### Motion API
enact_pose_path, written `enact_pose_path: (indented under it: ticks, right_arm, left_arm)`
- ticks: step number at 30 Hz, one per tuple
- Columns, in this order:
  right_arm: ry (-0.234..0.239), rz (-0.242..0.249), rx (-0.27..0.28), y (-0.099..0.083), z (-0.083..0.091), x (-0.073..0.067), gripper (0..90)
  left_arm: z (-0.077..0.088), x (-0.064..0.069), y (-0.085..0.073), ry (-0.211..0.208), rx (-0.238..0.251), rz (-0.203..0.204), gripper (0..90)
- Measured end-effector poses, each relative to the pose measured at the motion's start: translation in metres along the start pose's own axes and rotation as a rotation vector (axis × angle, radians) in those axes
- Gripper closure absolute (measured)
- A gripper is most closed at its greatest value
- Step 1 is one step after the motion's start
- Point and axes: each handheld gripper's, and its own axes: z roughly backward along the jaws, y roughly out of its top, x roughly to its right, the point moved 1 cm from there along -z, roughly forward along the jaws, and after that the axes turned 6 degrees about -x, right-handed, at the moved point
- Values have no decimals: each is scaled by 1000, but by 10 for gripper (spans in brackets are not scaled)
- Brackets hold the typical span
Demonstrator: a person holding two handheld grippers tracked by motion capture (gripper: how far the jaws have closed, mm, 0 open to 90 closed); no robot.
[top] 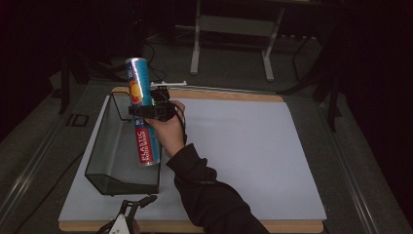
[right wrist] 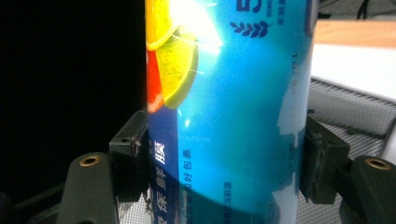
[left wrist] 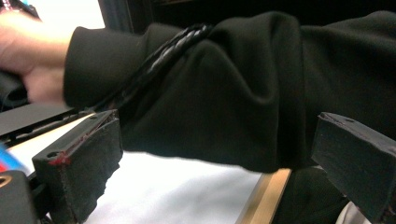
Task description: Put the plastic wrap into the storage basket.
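The right gripper [top: 146, 111] pinches the tall blue-and-red plastic-wrap tube [top: 141, 111] mid-length, above the black mesh basket [top: 109, 161] at the white mat's [top: 253, 156] left edge. It probably handles light, stiff and slick. The left gripper [left wrist: 219, 163], at the near edge, is spread.

The mesh tray [top: 104, 161] blocks the table's [top: 243, 156] left edge; the sleeve [top: 209, 195] crosses the near middle; the right half lies open.
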Motion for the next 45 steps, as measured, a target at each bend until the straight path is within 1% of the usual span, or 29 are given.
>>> enact_pose_path:
  ticks: [1,2,3,4,6,7,8,9,10,11,13,15,18,21,22,26,30,32,36,40,45]
  right_arm:
    - [10,-9,-2,-2,-4,1,318]
    - [10,-9,-2,-2,-4,1,318]
    - [5,-22,-5,-5,-9,1,318]
    - [-14,-33,-11,-9,-16,1,318]
    - [-38,-39,-23,-14,-22,1,318]
    - [-56,-34,-34,-17,-25,1,318]
    - [-56,-34,-34,-17,-25,1,318]
    - [-73,-28,-44,-20,-28,1,318]
    - [-116,-30,-65,-29,-37,2,318]
    - [-116,-30,-65,-29,-37,2,318]
    - [-159,-23,-75,-35,-42,1,318]
    - [-186,-18,-85,-40,-46,2,318]
    - [-219,-39,-95,-47,-50,5,318]
    - [-230,-50,-102,-50,-52,6,318]
    - [-236,-69,-105,-51,-52,8,318]
    - [-244,-77,-109,-51,-53,9,317]
    - [-256,-112,-119,-52,-58,14,315]
    - [-253,-118,-129,-52,-60,17,314]
    - [-264,-126,-133,-53,-65,20,313]
    - [-271,-144,-161,-53,-71,24,311]
    - [-271,-149,-174,-52,-72,26,307]
  left_arm:
    - [0,0,0,-2,1,-1,28]
    - [0,0,0,-2,1,-1,28]
    - [0,0,0,1,-4,0,28]
    - [0,-1,-1,-2,-3,3,28]
    - [0,-1,-1,0,-3,5,28]
    - [0,-1,-1,-1,-1,5,28]
    - [0,-1,-1,-1,-1,5,28]
    - [0,0,-1,-2,-1,4,28]
    - [0,0,-1,-4,-1,4,28]
    - [0,0,0,-5,-1,2,28]
    - [0,0,0,-5,-2,0,28]
    - [1,0,0,-6,3,1,28]
    - [1,0,0,-7,4,3,28]
    - [1,0,0,-8,2,2,28]
    - [1,0,0,-8,2,0,28]
    - [0,1,0,-8,2,0,28]
    - [0,1,0,-12,3,1,28]
    - [1,1,0,-11,2,-1,28]
    - [1,1,0,-13,2,2,28]
    - [1,1,0,-12,1,0,28]
    - [1,0,0,-13,0,3,28]
